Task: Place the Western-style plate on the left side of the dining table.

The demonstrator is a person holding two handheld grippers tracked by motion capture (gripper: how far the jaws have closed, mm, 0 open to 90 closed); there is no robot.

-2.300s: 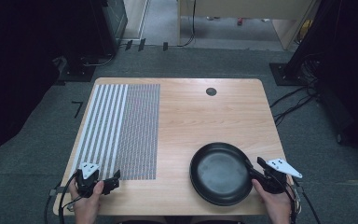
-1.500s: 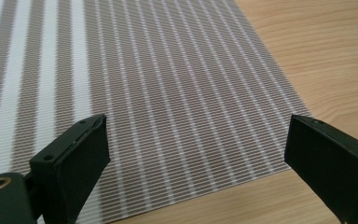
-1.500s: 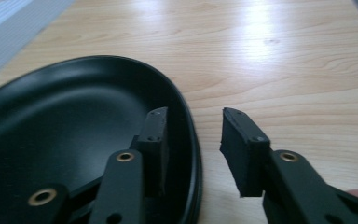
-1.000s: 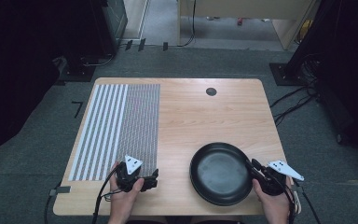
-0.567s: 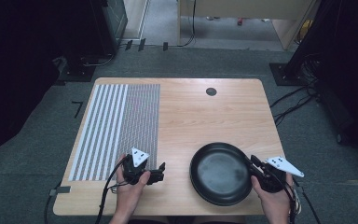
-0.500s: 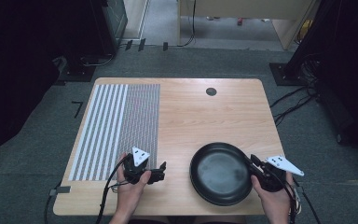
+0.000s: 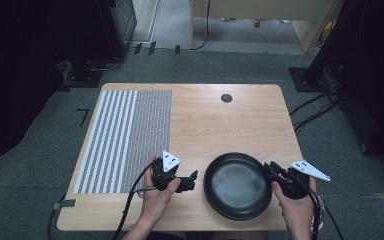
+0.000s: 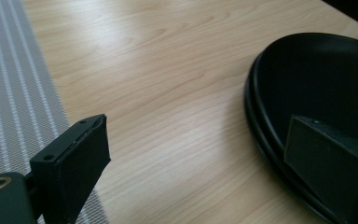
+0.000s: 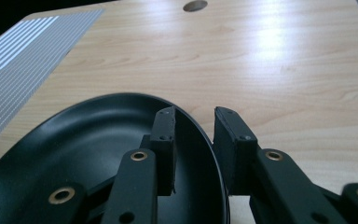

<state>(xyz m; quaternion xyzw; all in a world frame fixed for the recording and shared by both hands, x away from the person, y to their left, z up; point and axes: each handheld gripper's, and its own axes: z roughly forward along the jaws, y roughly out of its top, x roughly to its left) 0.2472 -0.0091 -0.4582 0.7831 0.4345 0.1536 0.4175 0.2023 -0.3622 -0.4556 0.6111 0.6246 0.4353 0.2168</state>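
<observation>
high view, one black pan (image 7: pixel 237 185), two grippers

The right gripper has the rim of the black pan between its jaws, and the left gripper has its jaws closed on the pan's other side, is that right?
Not quite. The left gripper is open, beside the black pan without touching it, as the left gripper view shows. The right gripper does straddle the rim.
</observation>
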